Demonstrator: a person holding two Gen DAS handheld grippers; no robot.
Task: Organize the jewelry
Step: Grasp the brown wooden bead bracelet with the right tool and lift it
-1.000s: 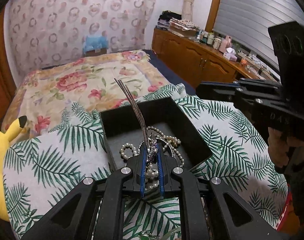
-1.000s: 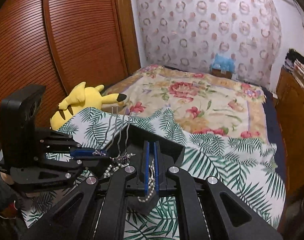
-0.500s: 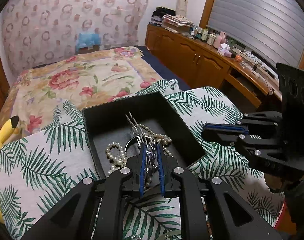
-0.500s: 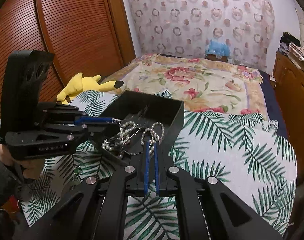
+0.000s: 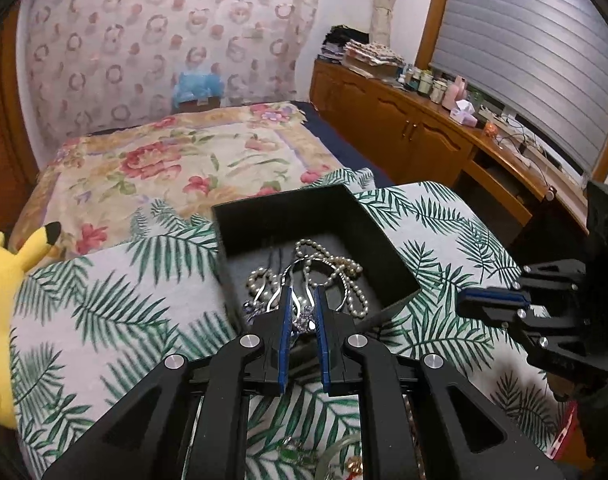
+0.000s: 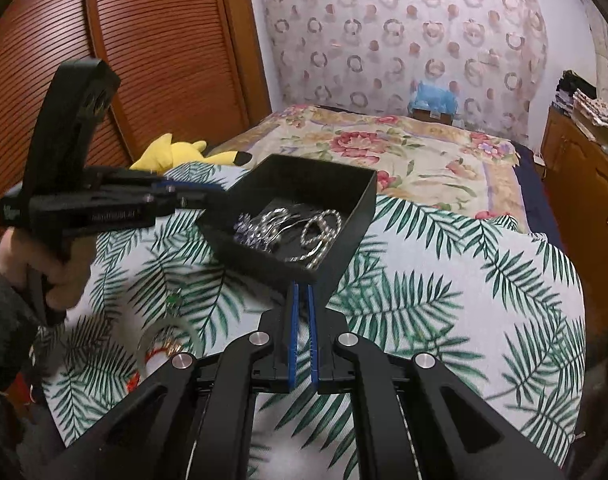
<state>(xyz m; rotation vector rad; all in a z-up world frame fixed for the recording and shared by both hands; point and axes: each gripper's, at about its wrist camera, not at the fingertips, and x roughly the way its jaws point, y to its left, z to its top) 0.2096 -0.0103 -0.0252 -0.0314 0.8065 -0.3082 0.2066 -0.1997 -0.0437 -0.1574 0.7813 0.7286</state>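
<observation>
An open, square black jewelry box (image 5: pixel 388 248) sits on a white cloth printed with green palm leaves (image 5: pixel 104 300), and inside it lies a tangle of white pearl strands (image 5: pixel 344 272) mixed with thin silver chains (image 6: pixel 276 220). The left gripper (image 5: pixel 302 308) is at the near edge of the box, its blue-lined jaws a small way apart with a silver, sparkly bit of chain between them; motion blur makes it hard to say whether they are pressing on it or only straddling it. The right gripper (image 6: pixel 301 304) is just outside the box's near corner, its jaws nearly together with a thin gap and nothing between them. More loose pieces rest on the cloth beside the box, among them a pale translucent bangle (image 6: pixel 160 330) and a small green-stoned piece (image 6: pixel 175 300). A yellow plush toy with black-tipped ears (image 5: pixel 0 280) lies at the edge of the cloth, near the floral bedspread (image 5: pixel 184 160).
</observation>
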